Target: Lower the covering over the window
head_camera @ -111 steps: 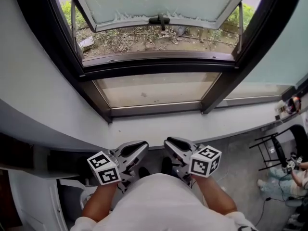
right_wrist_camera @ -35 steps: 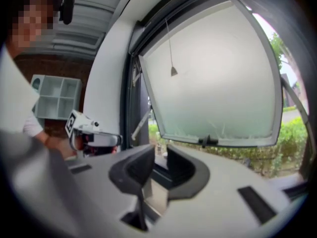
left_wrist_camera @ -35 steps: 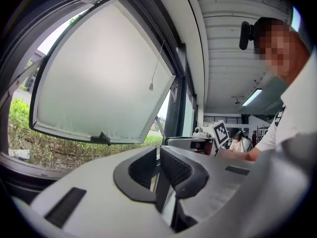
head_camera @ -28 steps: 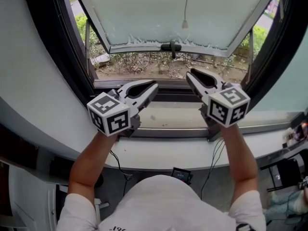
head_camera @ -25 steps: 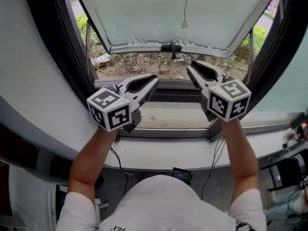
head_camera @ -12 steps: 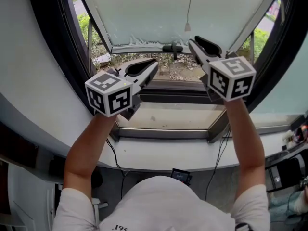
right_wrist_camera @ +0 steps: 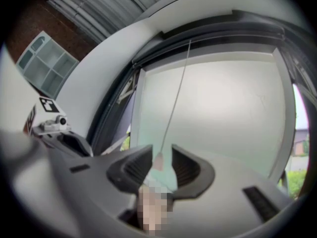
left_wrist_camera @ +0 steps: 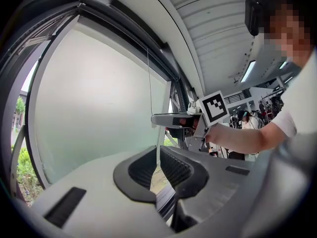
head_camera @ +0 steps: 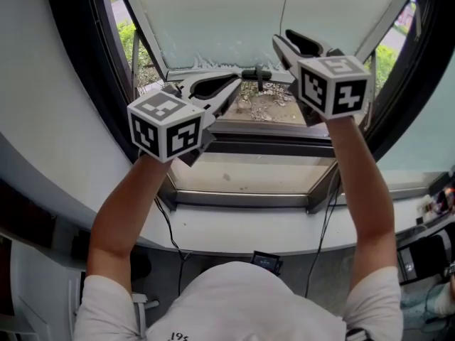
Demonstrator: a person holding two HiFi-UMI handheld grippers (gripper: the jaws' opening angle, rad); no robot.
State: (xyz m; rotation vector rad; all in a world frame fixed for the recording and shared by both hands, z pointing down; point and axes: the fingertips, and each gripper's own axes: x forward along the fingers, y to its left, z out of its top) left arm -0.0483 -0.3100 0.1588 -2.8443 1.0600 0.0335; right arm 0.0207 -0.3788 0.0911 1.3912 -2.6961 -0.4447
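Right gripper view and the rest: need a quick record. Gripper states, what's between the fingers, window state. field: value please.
right gripper: open; its fingers have just been opening
between right fingers: end knob of the pull cord, not clamped
left gripper: shut, nothing between its fingers
window sash: frosted, swung outward, dark handle at its lower edge
covering: not visible in any view

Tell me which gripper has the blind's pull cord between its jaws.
The right gripper: its jaws, just opened wider, stand apart around the pull cord. The left gripper is shut on nothing.
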